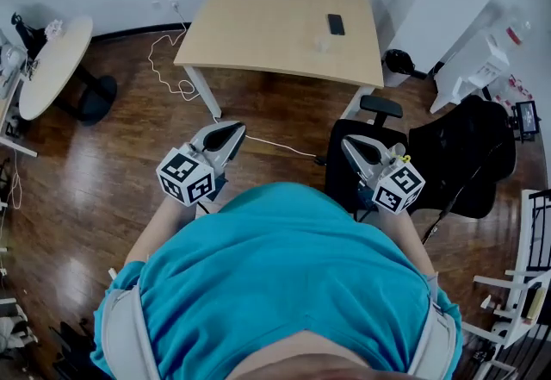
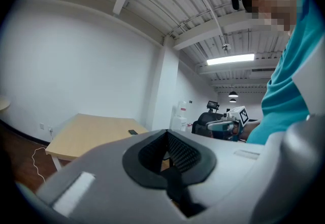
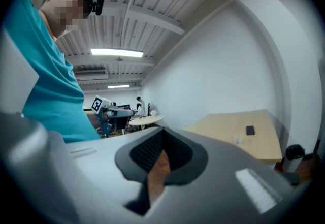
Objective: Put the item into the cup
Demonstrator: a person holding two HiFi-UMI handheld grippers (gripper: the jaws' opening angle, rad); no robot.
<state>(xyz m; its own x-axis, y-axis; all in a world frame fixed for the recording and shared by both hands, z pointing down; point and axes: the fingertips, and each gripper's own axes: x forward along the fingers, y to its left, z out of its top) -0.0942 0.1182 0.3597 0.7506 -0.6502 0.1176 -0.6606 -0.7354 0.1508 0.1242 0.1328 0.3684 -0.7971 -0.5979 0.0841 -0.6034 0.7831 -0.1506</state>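
Note:
A small clear cup (image 1: 321, 45) stands on the light wooden table (image 1: 258, 25) far ahead, with a flat black item (image 1: 336, 23) just behind it. Both grippers hang close to the person's teal shirt, above the wooden floor and well short of the table. The left gripper (image 1: 231, 133) is shut and holds nothing; its own view (image 2: 166, 153) looks past the table (image 2: 91, 134) and the black item (image 2: 132, 132). The right gripper (image 1: 353, 146) has its jaws together with only a thin slit between them, nothing held (image 3: 161, 154). The right gripper view shows the cup (image 3: 236, 139).
A black office chair (image 1: 461, 154) stands at the right by the right gripper, with a stool seat (image 1: 380, 106) near the table leg. A white cable (image 1: 172, 68) trails on the floor. A round table (image 1: 52, 59) is at the left, white shelving (image 1: 469, 68) at the right.

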